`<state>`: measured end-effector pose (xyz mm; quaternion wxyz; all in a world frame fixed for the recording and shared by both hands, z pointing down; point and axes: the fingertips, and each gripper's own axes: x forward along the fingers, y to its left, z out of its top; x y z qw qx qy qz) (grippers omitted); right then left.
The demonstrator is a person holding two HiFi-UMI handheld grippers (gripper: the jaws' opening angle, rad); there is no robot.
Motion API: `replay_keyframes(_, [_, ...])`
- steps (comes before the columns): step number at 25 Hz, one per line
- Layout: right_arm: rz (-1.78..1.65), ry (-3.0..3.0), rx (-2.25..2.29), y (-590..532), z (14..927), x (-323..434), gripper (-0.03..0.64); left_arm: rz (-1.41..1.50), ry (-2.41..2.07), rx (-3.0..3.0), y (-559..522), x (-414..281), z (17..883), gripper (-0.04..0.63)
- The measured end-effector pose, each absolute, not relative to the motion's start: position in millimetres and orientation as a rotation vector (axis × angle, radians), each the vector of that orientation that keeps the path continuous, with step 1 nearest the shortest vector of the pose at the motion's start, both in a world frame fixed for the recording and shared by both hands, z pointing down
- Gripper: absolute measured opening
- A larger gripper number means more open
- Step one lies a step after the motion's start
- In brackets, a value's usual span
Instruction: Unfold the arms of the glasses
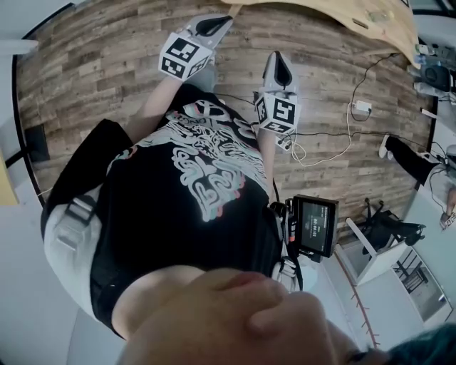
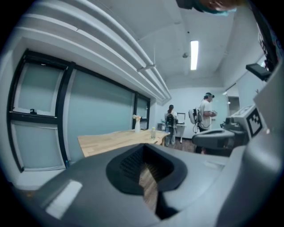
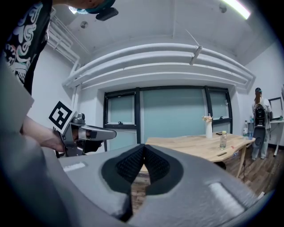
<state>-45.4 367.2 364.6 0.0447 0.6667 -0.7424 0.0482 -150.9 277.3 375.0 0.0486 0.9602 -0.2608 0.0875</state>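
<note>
No glasses show in any view. In the head view both grippers are held out in front of the person's black printed shirt, over the wood floor. The left gripper (image 1: 211, 26) points toward the light wooden table (image 1: 324, 16), and its jaws are closed with nothing in them. My right gripper (image 1: 278, 68) is beside it, also shut and empty. In the left gripper view the pads (image 2: 133, 162) meet at the tip, and the right gripper (image 2: 217, 137) shows at the right. In the right gripper view the pads (image 3: 133, 163) touch, and the left gripper (image 3: 91, 133) is at the left.
The wooden table (image 3: 195, 144) carries a white vase (image 3: 208, 127) and a small bottle (image 3: 223, 140). People stand at the far end of the room (image 2: 206, 114). A small monitor (image 1: 315, 225) hangs at the person's waist. Cables (image 1: 342, 135) lie on the floor.
</note>
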Motion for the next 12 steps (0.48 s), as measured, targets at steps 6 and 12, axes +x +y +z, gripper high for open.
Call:
replay_keyframes(6, [0.172,-2.252,2.028,339.3,374.5,-26.1,0.000,0.279,-0.866,2.903,238.9,-143.2,384.2,-0.011])
replay_keyframes(12, [0.174,-2.220,2.017,289.4,387.5,-3.3,0.000,0.249,-0.907,2.881,185.7,-128.3,392.1,-0.011])
